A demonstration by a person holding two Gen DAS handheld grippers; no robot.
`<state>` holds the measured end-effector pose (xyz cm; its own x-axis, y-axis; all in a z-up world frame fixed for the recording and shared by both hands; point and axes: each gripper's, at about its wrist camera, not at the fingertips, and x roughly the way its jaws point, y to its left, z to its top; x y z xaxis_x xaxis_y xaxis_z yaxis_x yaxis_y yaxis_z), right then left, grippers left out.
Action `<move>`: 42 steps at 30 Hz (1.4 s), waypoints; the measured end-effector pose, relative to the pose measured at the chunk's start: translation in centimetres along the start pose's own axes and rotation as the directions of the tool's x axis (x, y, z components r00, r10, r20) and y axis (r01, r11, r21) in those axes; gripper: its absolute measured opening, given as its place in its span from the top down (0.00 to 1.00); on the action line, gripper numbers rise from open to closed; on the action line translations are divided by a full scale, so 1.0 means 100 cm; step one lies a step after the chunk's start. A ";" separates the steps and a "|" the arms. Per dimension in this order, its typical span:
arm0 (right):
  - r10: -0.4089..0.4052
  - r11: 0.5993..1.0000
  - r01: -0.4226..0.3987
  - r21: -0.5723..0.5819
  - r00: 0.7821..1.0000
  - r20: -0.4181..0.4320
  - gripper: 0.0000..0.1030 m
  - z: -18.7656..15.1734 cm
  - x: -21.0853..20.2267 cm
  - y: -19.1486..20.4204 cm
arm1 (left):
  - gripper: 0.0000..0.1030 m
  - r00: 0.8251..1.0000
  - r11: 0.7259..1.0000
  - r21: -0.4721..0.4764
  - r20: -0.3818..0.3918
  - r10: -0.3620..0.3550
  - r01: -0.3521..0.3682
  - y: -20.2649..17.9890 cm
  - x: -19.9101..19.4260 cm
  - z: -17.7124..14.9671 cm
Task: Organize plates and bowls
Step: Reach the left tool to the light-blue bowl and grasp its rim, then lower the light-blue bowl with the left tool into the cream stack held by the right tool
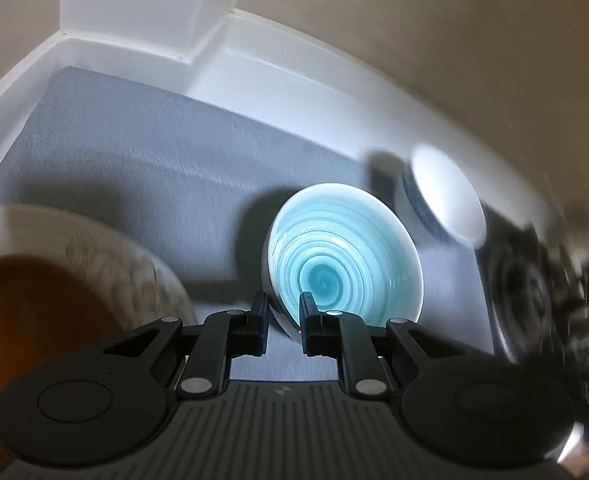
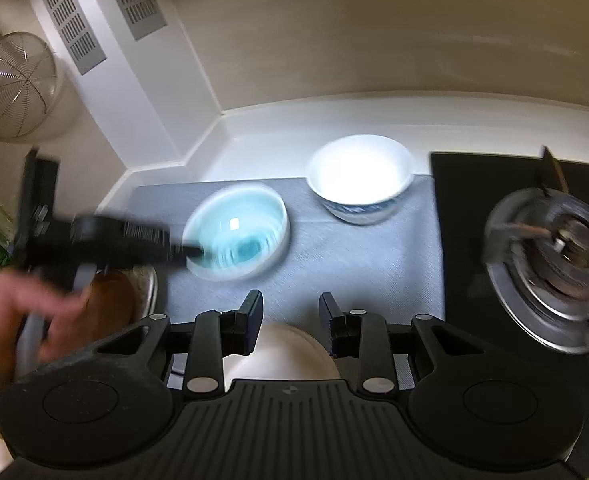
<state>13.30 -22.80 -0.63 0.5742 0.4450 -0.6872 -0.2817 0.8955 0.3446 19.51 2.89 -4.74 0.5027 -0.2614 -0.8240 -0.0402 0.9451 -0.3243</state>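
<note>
My left gripper [image 1: 282,322] is shut on the near rim of a turquoise spiral bowl [image 1: 344,266], one finger inside and one outside. In the right wrist view the same bowl [image 2: 238,232] is blurred over the grey mat [image 2: 358,264], with the left gripper [image 2: 192,252] on its left rim. A white bowl with a blue pattern [image 2: 360,178] stands upright at the mat's back right; it also shows in the left wrist view [image 1: 444,196]. My right gripper [image 2: 290,320] is open and empty above a white dish [image 2: 282,352].
A brown-centred speckled plate [image 1: 54,280] lies left of the mat [image 1: 134,160]. A gas burner [image 2: 550,256] on a black hob is at the right. White counter and wall [image 2: 334,116] run behind. A wire strainer [image 2: 14,84] hangs at the far left.
</note>
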 end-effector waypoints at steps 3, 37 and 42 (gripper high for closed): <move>0.000 1.000 0.000 -0.010 1.000 -0.010 0.68 0.009 0.016 0.004 | 0.83 1.000 0.999 0.046 0.003 0.003 -0.003 -0.005 -0.004 -0.011; 0.030 0.991 -0.046 -0.127 0.992 -0.123 0.91 0.033 0.090 0.002 | 0.86 0.985 0.995 0.047 0.153 0.077 -0.086 -0.033 -0.030 -0.029; 0.046 0.991 -0.055 -0.124 0.996 -0.075 0.91 0.036 0.060 0.002 | 0.86 0.978 0.995 0.066 0.201 0.053 -0.068 -0.046 -0.054 -0.033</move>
<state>19.46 -19.98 -2.36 0.5019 0.4846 -0.7165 -0.4058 0.8634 0.2997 14.14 -0.66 -0.37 0.6628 -0.1658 -0.7302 -0.0171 0.9716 -0.2362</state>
